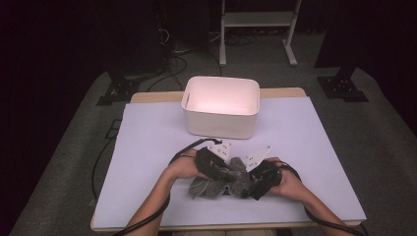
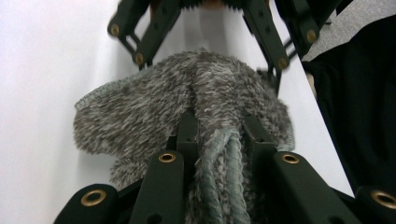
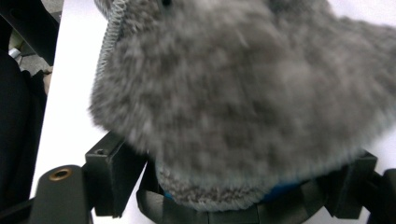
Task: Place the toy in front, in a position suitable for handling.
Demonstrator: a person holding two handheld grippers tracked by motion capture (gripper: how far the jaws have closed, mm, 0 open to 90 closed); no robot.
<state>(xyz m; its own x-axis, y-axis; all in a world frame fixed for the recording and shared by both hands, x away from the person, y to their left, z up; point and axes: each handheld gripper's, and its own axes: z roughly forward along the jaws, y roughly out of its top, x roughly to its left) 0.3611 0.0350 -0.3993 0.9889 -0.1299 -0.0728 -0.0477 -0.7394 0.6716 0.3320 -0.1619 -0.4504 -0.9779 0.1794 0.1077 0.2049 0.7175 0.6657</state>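
Observation:
A fluffy grey cloth lies bunched on the pale mat near the table's front edge, between the person's two hands. My left gripper comes in from the left, and in the left gripper view it is shut on a gathered fold of the cloth. The right gripper meets it from the right. In the right gripper view its jaws stand wide apart, and the cloth drapes over them without being pinched. A bit of blue peeks out under the cloth's edge.
A white open bin stands behind the hands at mid table. The pale mat covers most of the wooden table top. Cables trail from both grippers off the front edge. A white metal frame stands on the floor beyond.

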